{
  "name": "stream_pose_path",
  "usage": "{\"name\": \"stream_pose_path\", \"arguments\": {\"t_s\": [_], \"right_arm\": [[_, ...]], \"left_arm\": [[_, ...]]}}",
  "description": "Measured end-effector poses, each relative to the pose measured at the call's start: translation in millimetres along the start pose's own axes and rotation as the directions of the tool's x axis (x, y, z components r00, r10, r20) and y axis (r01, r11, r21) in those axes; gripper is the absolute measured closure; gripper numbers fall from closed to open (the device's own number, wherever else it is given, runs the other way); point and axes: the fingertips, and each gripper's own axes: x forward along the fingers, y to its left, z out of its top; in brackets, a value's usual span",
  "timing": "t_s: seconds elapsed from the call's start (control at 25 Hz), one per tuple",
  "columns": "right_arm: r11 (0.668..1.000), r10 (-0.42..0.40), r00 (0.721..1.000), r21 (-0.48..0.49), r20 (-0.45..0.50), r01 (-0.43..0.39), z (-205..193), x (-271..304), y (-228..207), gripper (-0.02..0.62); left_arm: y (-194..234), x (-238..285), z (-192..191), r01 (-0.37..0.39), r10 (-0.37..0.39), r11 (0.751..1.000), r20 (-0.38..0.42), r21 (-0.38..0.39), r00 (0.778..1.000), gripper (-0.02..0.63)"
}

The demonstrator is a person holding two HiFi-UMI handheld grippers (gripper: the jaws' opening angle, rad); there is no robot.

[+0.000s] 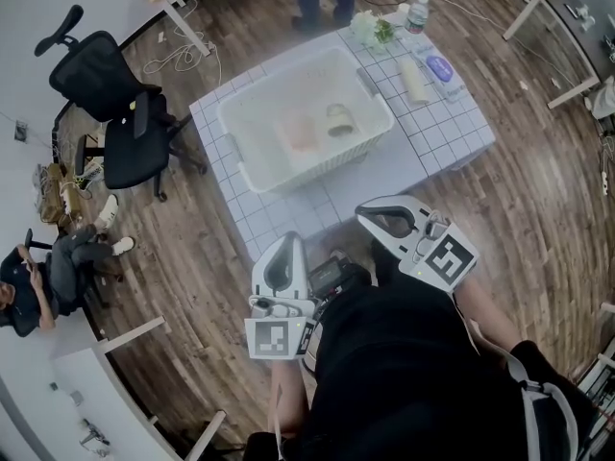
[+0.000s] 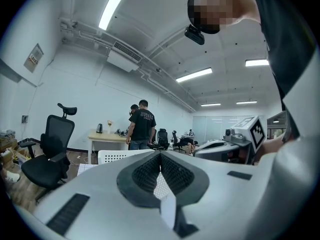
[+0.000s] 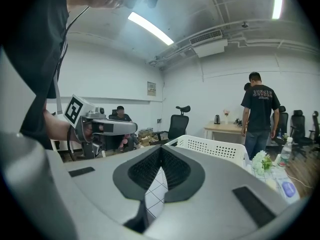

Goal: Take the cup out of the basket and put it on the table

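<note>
Only head view shows the cup (image 1: 338,120) inside white basket (image 1: 252,176), seemingly on its side, axis unclear, my left gripper (image 2: 161,155) and right gripper (image 3: 161,150) fingers pinched together, empty

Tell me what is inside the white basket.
The basket holds a cup and a pale item beside it, too blurred to name. Anything under them is hidden.

The head camera looks steeply down on desk (image 1: 452,137) and basket (image 1: 317,164). Cameras on the left gripper (image 1: 286,243) and right gripper (image 1: 370,217) (both nearly level) face across the room, sharing the basket's rim.
</note>
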Motion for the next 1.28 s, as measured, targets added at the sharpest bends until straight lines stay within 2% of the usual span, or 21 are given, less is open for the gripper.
{"name": "stream_pose_path", "arguments": {"t_s": [0.24, 0.48, 1.28], "right_arm": [[0.999, 0.042, 0.999, -0.016, 0.010, -0.041, 3, 3, -18, 0.580], [0.997, 0.072, 0.996, -0.020, 0.044, -0.071, 9, 0, -44, 0.580], [0.968, 0.251, 0.967, -0.022, 0.038, -0.251, -11, -11, -114, 0.580]], "left_arm": [[-4, 12, 5, -0.048, 0.048, 0.999, -0.002, -0.004, 0.999, 0.597], [-7, 32, 11, -0.083, 0.084, 0.995, 0.018, -0.064, 0.996, 0.597], [-43, 106, 6, -0.201, 0.200, 0.980, -0.049, -0.015, 0.979, 0.597]]}}
